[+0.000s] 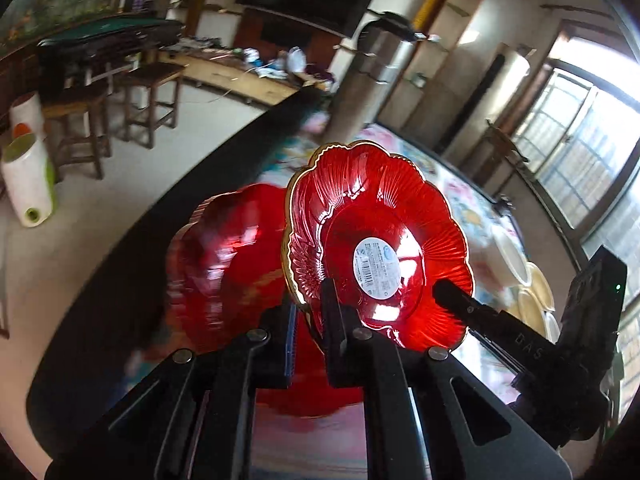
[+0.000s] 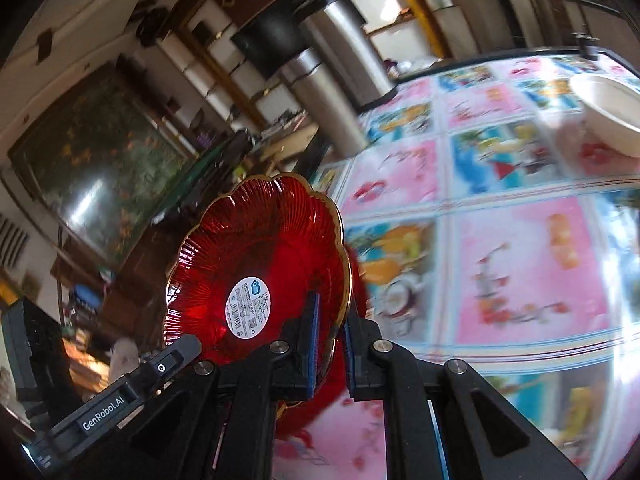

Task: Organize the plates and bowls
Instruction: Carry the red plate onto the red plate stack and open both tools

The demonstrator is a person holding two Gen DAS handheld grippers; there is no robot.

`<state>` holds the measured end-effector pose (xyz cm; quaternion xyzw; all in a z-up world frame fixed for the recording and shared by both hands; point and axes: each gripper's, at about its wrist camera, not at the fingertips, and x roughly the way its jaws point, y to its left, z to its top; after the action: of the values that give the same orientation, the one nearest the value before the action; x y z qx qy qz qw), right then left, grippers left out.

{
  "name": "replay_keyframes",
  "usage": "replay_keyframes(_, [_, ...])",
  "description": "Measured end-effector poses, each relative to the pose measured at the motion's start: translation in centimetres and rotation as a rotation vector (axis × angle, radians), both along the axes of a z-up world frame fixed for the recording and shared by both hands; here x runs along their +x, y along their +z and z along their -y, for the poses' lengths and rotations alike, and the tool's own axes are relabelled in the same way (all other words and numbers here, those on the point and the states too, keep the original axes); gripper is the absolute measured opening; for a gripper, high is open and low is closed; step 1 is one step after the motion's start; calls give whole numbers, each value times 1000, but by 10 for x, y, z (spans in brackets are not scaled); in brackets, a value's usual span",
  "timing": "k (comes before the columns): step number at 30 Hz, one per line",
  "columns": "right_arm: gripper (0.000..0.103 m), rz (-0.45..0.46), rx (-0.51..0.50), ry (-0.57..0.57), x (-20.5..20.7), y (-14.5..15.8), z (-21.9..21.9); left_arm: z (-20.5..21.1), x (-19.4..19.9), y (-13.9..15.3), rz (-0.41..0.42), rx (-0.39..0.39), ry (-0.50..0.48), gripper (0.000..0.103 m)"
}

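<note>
The table (image 2: 500,248) with its bright picture cloth spreads wide and bare ahead and right of the right fingers, its dark edge (image 1: 168,216) curving left of the left fingers. A white bowl (image 2: 608,108) sits far ahead-right. A blurred red dish stack (image 1: 224,256) lies below-left of the left fingers. Both grippers, left gripper (image 1: 310,312) and right gripper (image 2: 330,340), pinch opposite rims of one tilted red plate (image 1: 380,236).
</note>
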<state>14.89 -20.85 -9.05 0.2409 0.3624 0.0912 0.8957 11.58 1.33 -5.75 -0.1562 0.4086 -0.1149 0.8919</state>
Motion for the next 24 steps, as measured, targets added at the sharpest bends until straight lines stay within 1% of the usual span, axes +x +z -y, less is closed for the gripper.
replay_keyframes(4, [11, -43, -24, 21, 10, -16, -18, -13, 5, -18, -38, 16, 24, 9])
replay_keyframes(9, [11, -78, -41, 23, 15, -29, -22, -17, 13, -34, -70, 30, 25, 10])
replay_keyframes(16, [11, -77, -69, 22, 17, -32, -29, -19, 12, -38, -71, 47, 27, 11])
replay_keyframes(20, [13, -73, -127, 19, 18, -30, -38, -19, 14, -40, -76, 58, 30, 11])
replay_keyframes(24, [17, -67, -183, 13, 18, -29, -45, -16, 12, -37, -65, 103, 36, 13])
